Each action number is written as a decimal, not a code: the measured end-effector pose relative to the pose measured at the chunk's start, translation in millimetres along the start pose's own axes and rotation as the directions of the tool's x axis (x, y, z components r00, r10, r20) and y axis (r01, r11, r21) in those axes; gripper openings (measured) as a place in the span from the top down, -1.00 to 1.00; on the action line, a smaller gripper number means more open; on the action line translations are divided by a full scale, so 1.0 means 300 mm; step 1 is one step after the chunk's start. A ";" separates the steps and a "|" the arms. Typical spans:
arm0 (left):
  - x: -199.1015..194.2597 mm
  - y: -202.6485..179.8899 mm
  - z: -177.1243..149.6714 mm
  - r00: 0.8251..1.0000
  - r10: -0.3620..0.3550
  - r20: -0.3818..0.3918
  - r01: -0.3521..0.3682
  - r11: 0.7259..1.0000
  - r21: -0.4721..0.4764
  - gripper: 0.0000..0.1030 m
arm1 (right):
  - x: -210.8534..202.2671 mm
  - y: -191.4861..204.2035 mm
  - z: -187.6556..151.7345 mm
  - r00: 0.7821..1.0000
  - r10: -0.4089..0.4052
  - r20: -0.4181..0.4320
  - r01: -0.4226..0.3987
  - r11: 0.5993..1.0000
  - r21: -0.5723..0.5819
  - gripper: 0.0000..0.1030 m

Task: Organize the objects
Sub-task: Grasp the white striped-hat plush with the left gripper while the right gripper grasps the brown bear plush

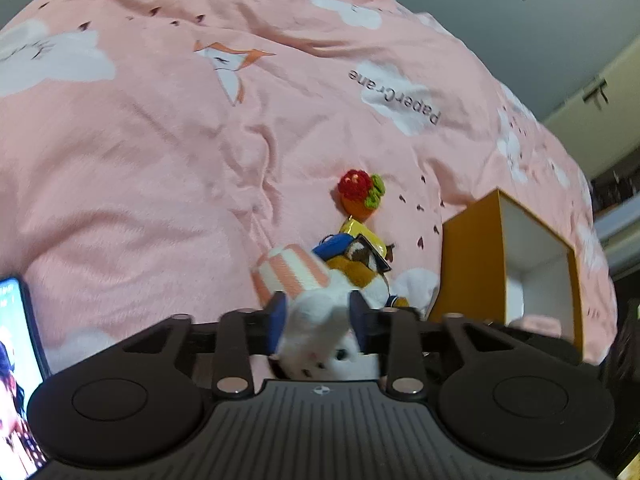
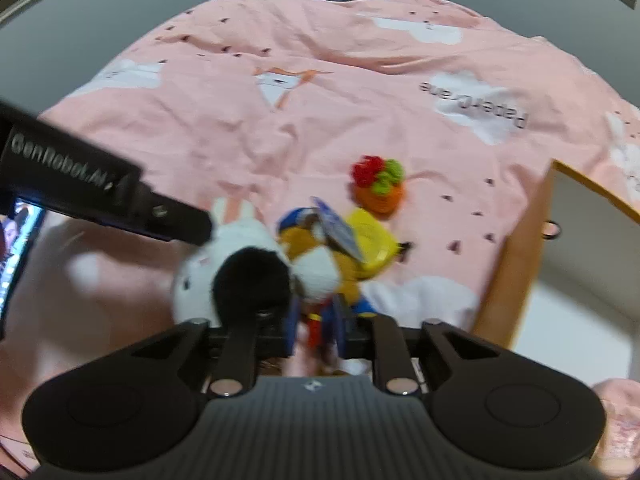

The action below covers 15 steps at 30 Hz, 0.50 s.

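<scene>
Two grippers are each clamped on a soft toy above the pink bedspread. The left gripper has its fingers pressed into the white plush rabbit, whose face points back toward the camera and whose pink-striped part sticks out forward and to the left. In the right wrist view the same rabbit sits at the tip of the left gripper's black body, just left of the right gripper. The right gripper's fingers are closed on the lower end of the brown and blue plush figure, which reaches away from the claw toward the yellow piece behind it; blur hides the exact contact. The two toys touch or nearly touch.

A crocheted red and green flower in an orange pot lies further up the bedspread, apart from both claws. The open orange box, white inside, stands toward the bedspread's right edge, its opening facing the cameras. It lies to the right of both claws, and the right gripper looks nearer to it, so the brown figure likely needs the shorter rightward carry. A lit phone rests at the left edge
</scene>
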<state>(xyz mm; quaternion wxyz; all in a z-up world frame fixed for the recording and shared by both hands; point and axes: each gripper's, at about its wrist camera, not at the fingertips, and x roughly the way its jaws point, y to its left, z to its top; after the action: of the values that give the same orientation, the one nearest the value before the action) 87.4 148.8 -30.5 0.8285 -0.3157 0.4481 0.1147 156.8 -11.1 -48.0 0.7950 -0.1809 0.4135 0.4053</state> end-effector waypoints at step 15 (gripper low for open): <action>0.066 -0.051 -0.061 0.984 0.164 -0.071 -0.162 0.986 0.040 -0.36 | -0.027 0.031 -0.026 0.977 0.212 0.019 -0.212 0.973 0.094 0.97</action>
<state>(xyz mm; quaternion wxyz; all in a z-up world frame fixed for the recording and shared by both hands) 93.7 123.6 -47.4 0.8044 -0.2677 0.5048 0.1625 142.8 -14.5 -45.7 0.7568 -0.0957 0.4456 0.4684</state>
